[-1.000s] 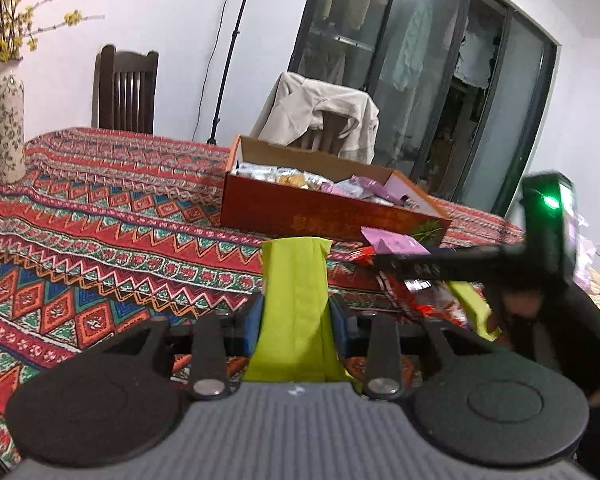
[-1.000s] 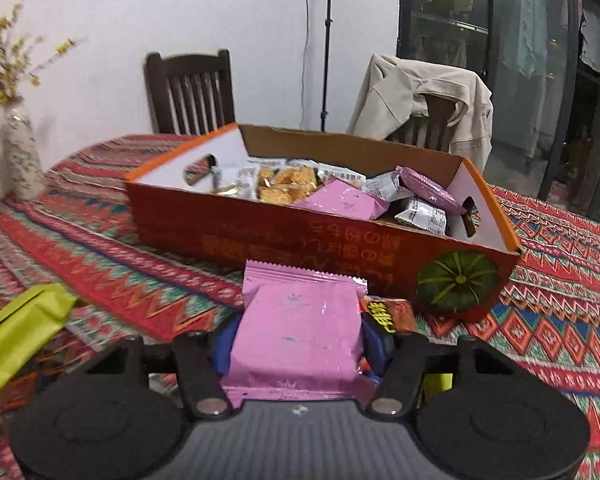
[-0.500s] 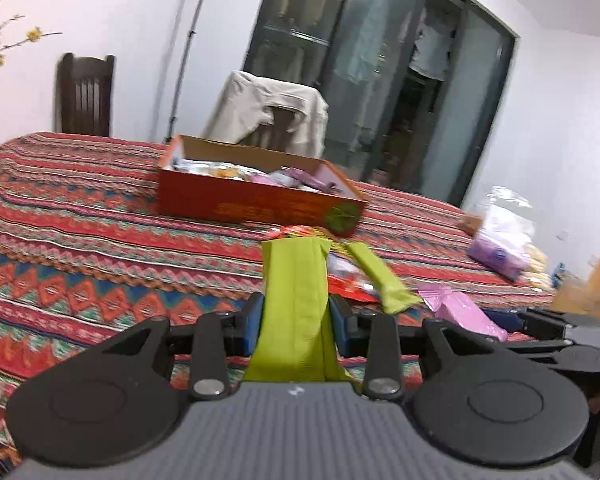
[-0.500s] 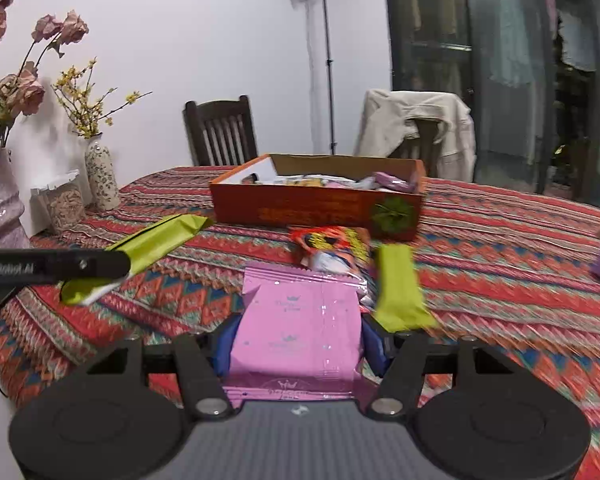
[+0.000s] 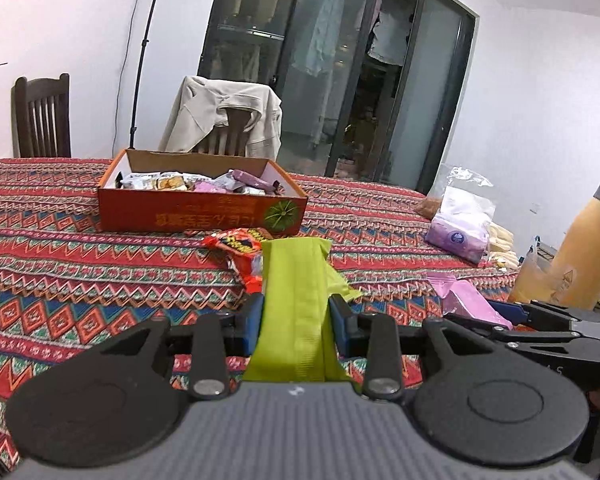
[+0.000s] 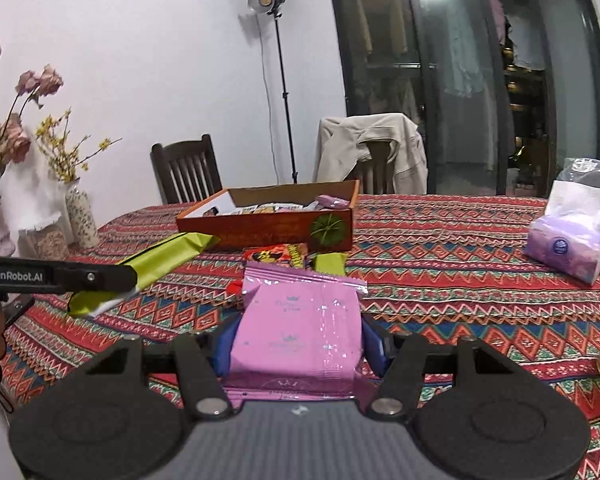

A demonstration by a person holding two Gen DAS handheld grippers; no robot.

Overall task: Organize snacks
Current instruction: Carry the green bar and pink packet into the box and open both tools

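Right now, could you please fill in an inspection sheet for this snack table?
Surface: table under a patterned red cloth.
Job's things: orange box partly filled with snacks; red packet and green bar lie loose in front of it.
Clutter: tissue pack, vases, amber bottle.
Grippers: left gripper shut on a green packet; right gripper shut on a pink packet.
Cables: one hangs beside the light stand.
Surroundings: chairs, a jacket draped over one, glass doors.

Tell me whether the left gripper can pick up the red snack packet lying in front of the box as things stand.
Probably not yet: the left gripper is shut on a green packet, so its jaws are taken. The red packet itself lies uncovered on the tablecloth, short of the box.
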